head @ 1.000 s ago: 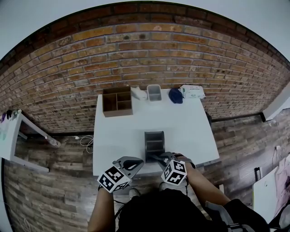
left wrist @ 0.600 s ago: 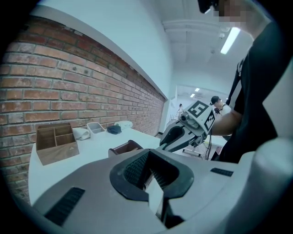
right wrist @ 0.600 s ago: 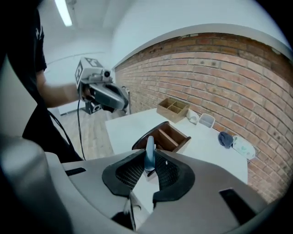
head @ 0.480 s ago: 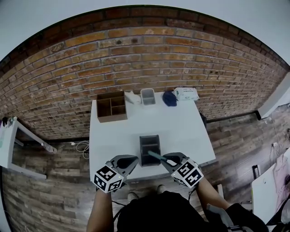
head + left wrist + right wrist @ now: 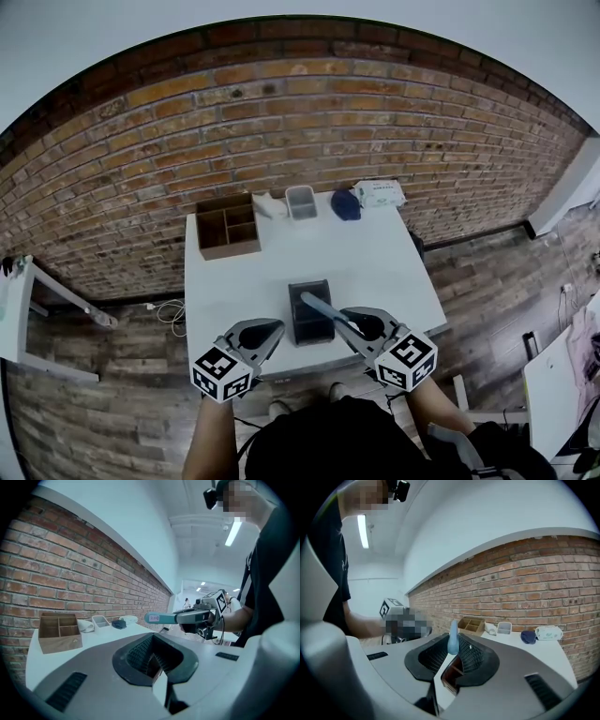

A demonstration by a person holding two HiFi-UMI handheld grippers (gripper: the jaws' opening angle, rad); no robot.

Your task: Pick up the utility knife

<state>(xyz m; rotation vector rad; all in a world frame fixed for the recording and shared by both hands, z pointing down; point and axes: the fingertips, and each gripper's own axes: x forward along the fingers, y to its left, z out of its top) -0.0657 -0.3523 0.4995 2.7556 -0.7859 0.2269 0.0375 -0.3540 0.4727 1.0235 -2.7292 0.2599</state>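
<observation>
My right gripper (image 5: 354,327) is shut on a light blue utility knife (image 5: 322,308), which it holds in the air just above a dark grey desk organizer (image 5: 308,322) at the table's near edge. The knife sticks out to the upper left over the organizer. In the right gripper view the utility knife (image 5: 453,640) stands up between the closed jaws of the right gripper (image 5: 452,657). My left gripper (image 5: 265,333) hangs shut and empty to the left of the organizer. In the left gripper view the utility knife (image 5: 161,618) lies level, beyond the left gripper (image 5: 153,660).
On the white table (image 5: 384,267), along the far edge by the brick wall, stand a wooden compartment box (image 5: 228,226), a small clear bin (image 5: 301,201), a dark blue cloth (image 5: 346,204) and a white wipes packet (image 5: 379,194). A white side table (image 5: 14,309) stands at the far left.
My right gripper has risen and drawn back to the right, lifting the utility knife out of the organizer. The left gripper has stayed about where it was.
</observation>
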